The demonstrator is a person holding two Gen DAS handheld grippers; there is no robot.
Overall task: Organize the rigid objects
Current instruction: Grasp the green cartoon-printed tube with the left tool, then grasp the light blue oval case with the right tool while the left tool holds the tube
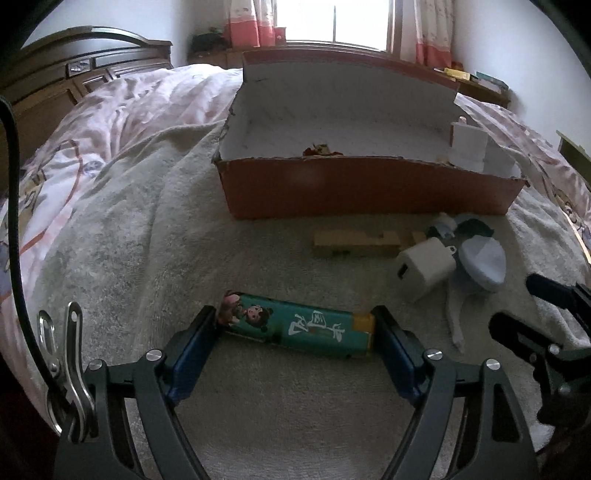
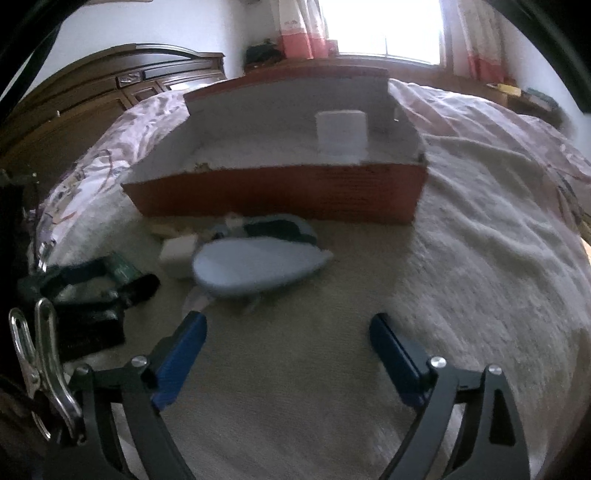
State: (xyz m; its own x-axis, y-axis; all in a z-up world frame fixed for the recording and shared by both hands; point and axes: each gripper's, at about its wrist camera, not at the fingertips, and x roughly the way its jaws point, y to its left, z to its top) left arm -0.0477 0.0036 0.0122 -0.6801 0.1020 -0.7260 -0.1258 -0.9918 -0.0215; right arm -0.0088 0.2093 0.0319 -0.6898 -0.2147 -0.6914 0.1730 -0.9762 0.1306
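Note:
A teal box with a cartoon girl [image 1: 295,328] lies on the towel between the fingers of my left gripper [image 1: 295,332]; the blue pads touch both its ends. Beyond it lie a wooden block [image 1: 354,243], a white charger cube [image 1: 424,269] and a pale blue oval case [image 1: 484,262]. A red cardboard box [image 1: 369,192] with a white inside stands behind them. My right gripper [image 2: 288,332] is open and empty, just short of the blue oval case [image 2: 255,266]. The red box [image 2: 280,192] holds a white block [image 2: 341,131].
Everything rests on a cream towel [image 1: 147,229] over a pink quilt [image 1: 122,107] on a bed. A dark wooden headboard [image 1: 55,74] is at the far left. A window with pink curtains [image 1: 251,22] is at the back. The left gripper shows at the left of the right wrist view [image 2: 92,295].

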